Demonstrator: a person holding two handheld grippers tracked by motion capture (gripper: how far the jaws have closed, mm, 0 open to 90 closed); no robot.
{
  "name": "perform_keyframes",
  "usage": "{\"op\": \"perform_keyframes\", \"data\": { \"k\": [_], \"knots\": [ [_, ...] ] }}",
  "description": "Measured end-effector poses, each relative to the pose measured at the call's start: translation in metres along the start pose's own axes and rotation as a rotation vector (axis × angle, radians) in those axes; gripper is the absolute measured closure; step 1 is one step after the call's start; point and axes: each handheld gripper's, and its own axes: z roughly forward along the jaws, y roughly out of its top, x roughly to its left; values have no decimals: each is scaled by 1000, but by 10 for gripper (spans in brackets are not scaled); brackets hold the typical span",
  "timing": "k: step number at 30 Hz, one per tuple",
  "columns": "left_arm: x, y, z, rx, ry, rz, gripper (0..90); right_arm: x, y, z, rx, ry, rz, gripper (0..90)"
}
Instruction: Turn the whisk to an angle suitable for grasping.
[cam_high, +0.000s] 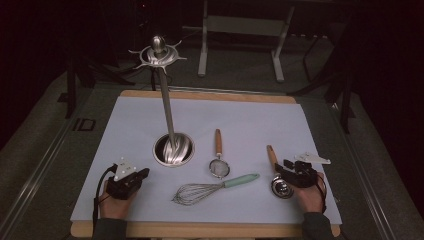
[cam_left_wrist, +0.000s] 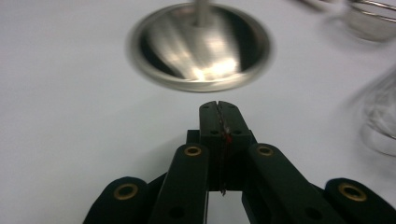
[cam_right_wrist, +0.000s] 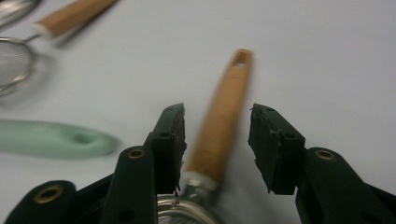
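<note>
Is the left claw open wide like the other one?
No, the left claw is shut, its two black jaws pressed together with nothing between them, just short of the round metal base.

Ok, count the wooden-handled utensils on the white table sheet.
2: a small mesh strainer with wooden handle at centre, and a wooden-handled metal cup by the right gripper, between its open jaws.

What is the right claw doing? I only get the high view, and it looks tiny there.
Observer: In the right gripper view, the right claw is open, with one jaw on each side of a wooden handle and gaps showing between them.
Visitor: And the left one?
Observer: In the left gripper view, the left claw is shut with nothing between its jaws.
Visitor: Pointing where?
Observer: Toward the round metal base just ahead of it.
</note>
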Motion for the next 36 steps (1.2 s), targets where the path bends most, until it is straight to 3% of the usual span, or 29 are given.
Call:
{"op": "perform_keyframes", "data": {
  "k": [3, 10, 14, 23, 26, 29, 31, 36],
  "knots": [
    [-13, 2, -3, -6, -71, 48, 900, 5, 1, -1, -2, 50, -19, 528],
    [-46, -1, -8, 6, -215, 167, 881, 13, 3, -6, -15, 63, -41, 515],
    [-56, -4, -10, 8, -265, 216, 837, 13, 3, -7, -22, 66, -46, 512],
    [-60, -7, -14, 9, -323, 247, 750, 11, 3, -7, -27, 62, -37, 506],
    [-64, -7, -8, 37, -299, 271, 709, 11, 2, -6, -27, 64, -31, 505],
    [-70, -6, -3, 60, -274, 299, 731, 13, 2, -5, -19, 65, -39, 505],
    [-71, -5, -1, 73, -262, 292, 795, 14, 3, -4, -16, 69, -46, 505],
    [-79, -2, 0, 83, -250, 281, 850, 18, 4, -6, -10, 97, -82, 507]
  ]
}}
